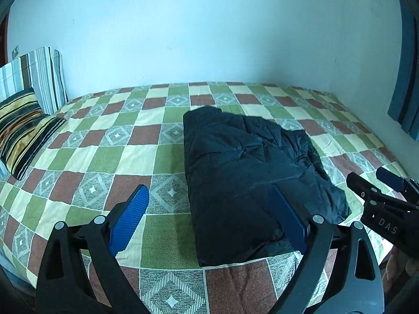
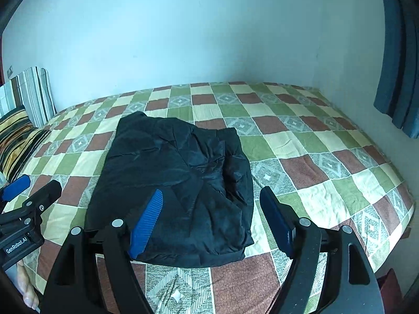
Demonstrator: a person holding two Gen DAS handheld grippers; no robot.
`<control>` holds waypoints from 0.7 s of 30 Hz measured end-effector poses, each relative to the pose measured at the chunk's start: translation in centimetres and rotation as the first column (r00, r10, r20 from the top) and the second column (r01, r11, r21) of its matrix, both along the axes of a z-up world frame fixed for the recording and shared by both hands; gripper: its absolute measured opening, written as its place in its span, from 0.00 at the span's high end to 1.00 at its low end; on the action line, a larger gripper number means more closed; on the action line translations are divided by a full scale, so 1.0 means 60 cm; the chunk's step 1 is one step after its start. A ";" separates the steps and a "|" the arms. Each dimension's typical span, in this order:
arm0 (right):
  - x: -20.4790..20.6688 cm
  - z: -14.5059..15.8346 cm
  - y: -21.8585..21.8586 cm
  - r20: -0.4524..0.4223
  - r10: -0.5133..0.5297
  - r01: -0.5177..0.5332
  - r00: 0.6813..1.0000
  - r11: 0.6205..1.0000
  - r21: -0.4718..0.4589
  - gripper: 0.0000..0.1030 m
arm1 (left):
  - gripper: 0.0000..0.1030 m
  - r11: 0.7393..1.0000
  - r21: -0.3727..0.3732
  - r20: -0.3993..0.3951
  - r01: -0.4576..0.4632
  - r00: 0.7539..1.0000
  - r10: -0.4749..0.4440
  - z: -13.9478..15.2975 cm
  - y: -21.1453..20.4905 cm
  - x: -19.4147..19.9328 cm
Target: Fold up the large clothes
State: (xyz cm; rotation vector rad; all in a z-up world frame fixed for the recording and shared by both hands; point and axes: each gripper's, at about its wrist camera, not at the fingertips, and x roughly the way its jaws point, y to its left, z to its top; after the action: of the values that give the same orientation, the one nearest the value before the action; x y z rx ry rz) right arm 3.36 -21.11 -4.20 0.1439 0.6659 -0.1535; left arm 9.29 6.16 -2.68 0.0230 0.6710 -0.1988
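Note:
A black padded jacket (image 1: 235, 151) (image 2: 170, 162) lies folded into a thick rectangular bundle on the checked bedspread (image 1: 104, 141) (image 2: 314, 157), near the front edge of the bed. My left gripper (image 1: 209, 187) hovers over the bundle's near left corner, jaws wide open, with nothing between the blue pads (image 1: 131, 219). My right gripper (image 2: 211, 189) hangs over the near right corner, also open and holding nothing. Each gripper shows at the edge of the other's view: the right gripper (image 1: 366, 174) and the left gripper (image 2: 39, 181). Neither touches the jacket.
Two striped pillows (image 1: 23, 130) (image 1: 44, 78) lean at the head of the bed on the left. A pale wall runs behind the bed and a blue curtain (image 2: 392, 78) hangs on the right. Part of the person's bare foot (image 2: 26, 287) shows at the bed's front edge.

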 end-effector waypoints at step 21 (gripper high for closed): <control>-0.024 0.017 0.012 0.032 0.005 -0.004 0.999 1.000 -0.008 0.26 | 0.07 1.000 -0.012 0.027 -0.001 1.000 0.001 0.017 0.010 -0.026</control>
State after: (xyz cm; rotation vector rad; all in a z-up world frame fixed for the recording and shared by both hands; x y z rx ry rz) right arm 1.91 -20.41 -3.16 0.1366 0.6334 -0.1495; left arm 7.73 6.77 -1.67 0.0134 0.6430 -0.2016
